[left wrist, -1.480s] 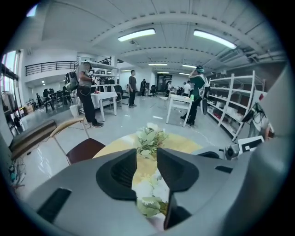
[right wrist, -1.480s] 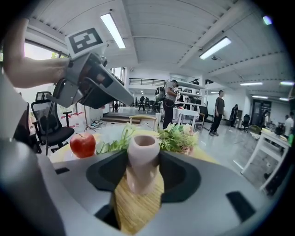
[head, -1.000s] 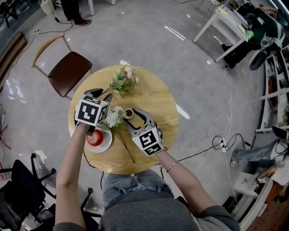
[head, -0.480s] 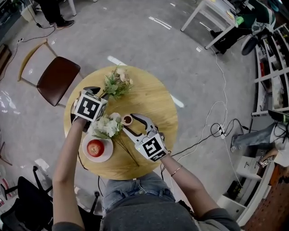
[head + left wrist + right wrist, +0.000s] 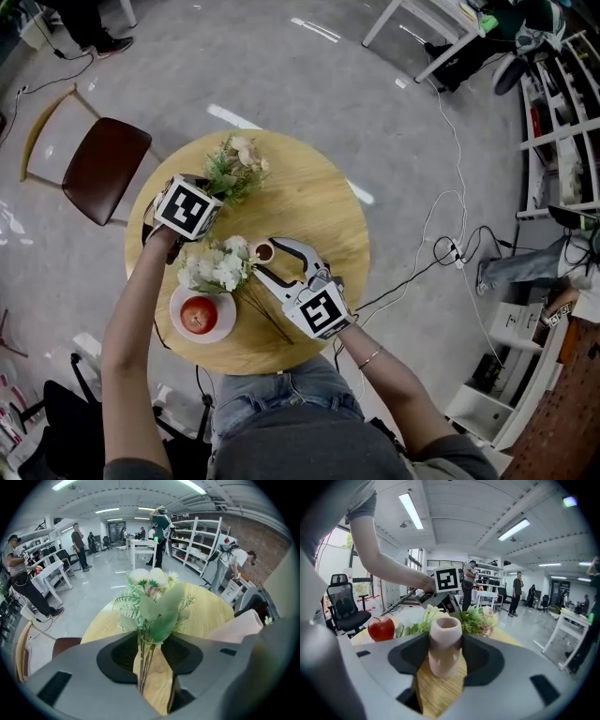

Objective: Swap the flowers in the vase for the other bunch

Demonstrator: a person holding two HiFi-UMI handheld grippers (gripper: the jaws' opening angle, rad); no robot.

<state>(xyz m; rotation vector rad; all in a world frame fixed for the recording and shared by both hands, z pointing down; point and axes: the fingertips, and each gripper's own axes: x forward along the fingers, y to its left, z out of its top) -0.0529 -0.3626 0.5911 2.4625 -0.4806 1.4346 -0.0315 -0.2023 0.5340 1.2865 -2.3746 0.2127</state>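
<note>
Head view: white flower bunch (image 5: 214, 267) lying out; right tongs (image 5: 443, 660) clamping empty pink vase (image 5: 445, 639); left tongs (image 5: 153, 667), wide, just closing round green leafy bunch (image 5: 152, 604) stems.

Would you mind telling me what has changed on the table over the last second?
The left gripper moved away from the plate toward the far bunch; its open jaws, just narrowing slightly, now straddle that bunch's stems without gripping. The right gripper stayed clamped on the vase; the white bunch and apple kept their places.
</note>
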